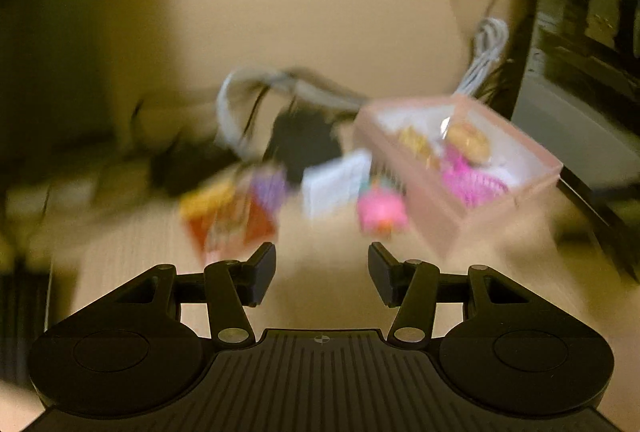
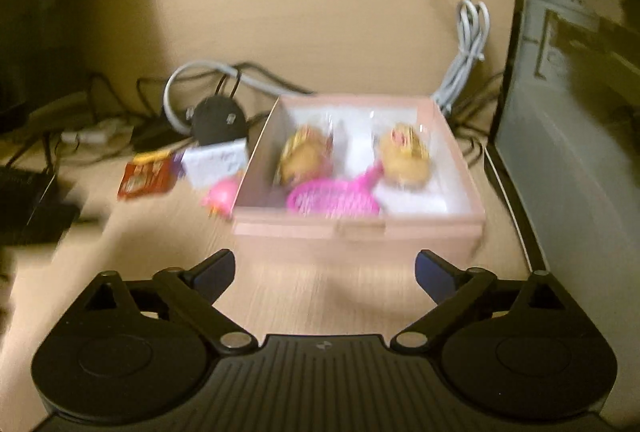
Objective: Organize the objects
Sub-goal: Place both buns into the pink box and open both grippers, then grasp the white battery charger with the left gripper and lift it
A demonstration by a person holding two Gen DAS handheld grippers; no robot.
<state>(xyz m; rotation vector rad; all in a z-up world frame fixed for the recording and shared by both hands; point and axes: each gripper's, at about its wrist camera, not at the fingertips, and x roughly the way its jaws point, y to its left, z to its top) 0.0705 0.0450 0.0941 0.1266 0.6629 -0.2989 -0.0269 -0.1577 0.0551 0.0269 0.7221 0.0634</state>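
a pale wood-grain worktop is seen filling both views, lit warm and dim, with motion blur smearing the left wrist view most. the pink box is found at the centre of the right wrist frame, open on top, white inside. inside it, two golden wrapped items are seen side by side toward the back, and a pink brush is laid against the front wall. just left of the box, outside it, a small pink toy is resting on the worktop, with a white card behind it and a red packet further left. a black round hub and a tangle of grey cable are spread behind the box. a grey computer case is standing at the right edge of the frame. dark gear is banked along the left edge.

the right gripper is held low in the frame, fingers spread wide, nothing between them, short of the box front. the left gripper is shown likewise with fingers apart and empty, the pink toy blurred just above them and the box to the upper right.
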